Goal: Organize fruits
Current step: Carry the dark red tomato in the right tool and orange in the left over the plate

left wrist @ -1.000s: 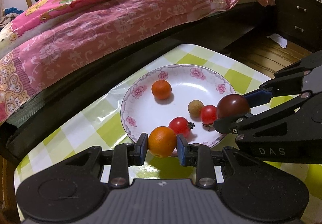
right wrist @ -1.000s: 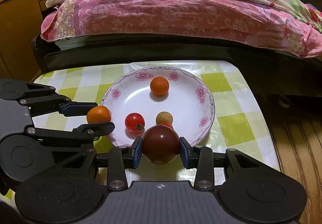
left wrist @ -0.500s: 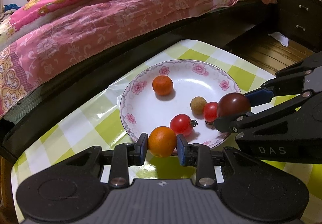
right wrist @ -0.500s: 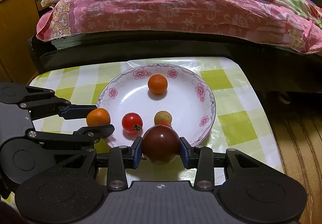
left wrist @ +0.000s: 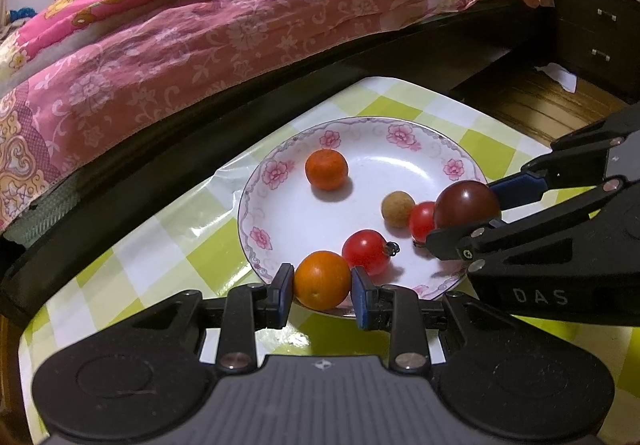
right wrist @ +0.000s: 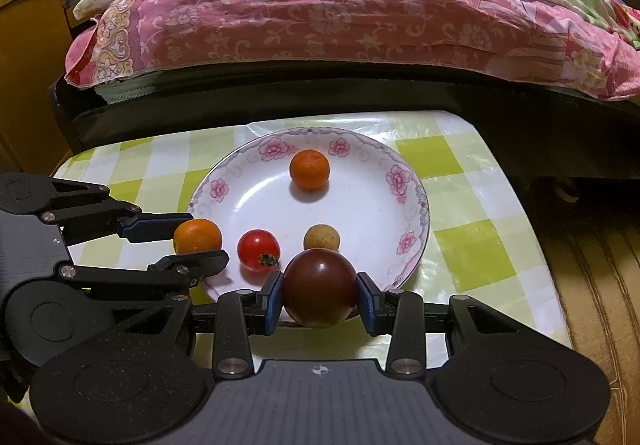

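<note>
A white plate with pink flowers [left wrist: 400,161] [right wrist: 372,205] sits on the checked table. In it lie a small orange [left wrist: 326,175] [right wrist: 309,175], a red tomato [left wrist: 366,251] [right wrist: 258,249], a tan longan [left wrist: 397,209] [right wrist: 321,237] and a second red tomato [left wrist: 422,219]. My left gripper [left wrist: 322,285] [right wrist: 196,241] is shut on an orange [left wrist: 322,279] over the plate's near left rim. My right gripper [right wrist: 319,295] [left wrist: 468,205] is shut on a dark purple tomato [right wrist: 319,293] [left wrist: 466,203] over the near rim.
A bed with a pink floral quilt [left wrist: 200,25] [right wrist: 340,13] and dark frame runs close behind the table. A dark drawer cabinet [left wrist: 596,37] and wooden floor [left wrist: 532,101] lie to the right. A wooden cabinet [right wrist: 28,57] stands at the left.
Both grippers have moved slightly forward over the plate's near rim, each still holding its fruit. The fruits in the plate have not moved.
</note>
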`<state>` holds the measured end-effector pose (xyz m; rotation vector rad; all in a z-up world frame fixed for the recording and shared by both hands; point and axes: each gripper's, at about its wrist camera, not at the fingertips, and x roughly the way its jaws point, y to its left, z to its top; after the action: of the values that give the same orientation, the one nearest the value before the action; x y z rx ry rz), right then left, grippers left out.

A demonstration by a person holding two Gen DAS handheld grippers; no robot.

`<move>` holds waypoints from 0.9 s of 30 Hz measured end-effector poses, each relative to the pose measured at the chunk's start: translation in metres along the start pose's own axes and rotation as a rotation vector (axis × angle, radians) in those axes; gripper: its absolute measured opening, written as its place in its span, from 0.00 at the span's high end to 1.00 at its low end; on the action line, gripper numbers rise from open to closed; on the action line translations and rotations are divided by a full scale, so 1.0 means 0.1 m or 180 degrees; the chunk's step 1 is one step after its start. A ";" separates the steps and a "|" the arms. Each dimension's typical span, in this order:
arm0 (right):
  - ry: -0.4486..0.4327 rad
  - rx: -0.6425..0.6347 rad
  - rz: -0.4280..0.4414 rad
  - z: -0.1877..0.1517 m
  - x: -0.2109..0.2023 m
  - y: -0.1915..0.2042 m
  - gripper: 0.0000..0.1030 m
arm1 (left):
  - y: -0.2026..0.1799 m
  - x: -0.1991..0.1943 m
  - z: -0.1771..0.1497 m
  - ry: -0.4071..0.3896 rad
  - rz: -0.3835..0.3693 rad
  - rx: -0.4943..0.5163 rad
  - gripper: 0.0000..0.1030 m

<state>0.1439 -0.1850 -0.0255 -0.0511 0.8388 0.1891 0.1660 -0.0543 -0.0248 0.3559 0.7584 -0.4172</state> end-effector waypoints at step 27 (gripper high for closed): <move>-0.0143 0.0044 -0.0036 0.03 0.12 -0.04 0.64 | 0.03 0.06 0.02 -0.0031 0.0006 -0.0072 0.63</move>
<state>0.1547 -0.1871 -0.0329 -0.0383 0.7947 0.1732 0.1727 -0.0537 -0.0270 0.3334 0.7527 -0.4080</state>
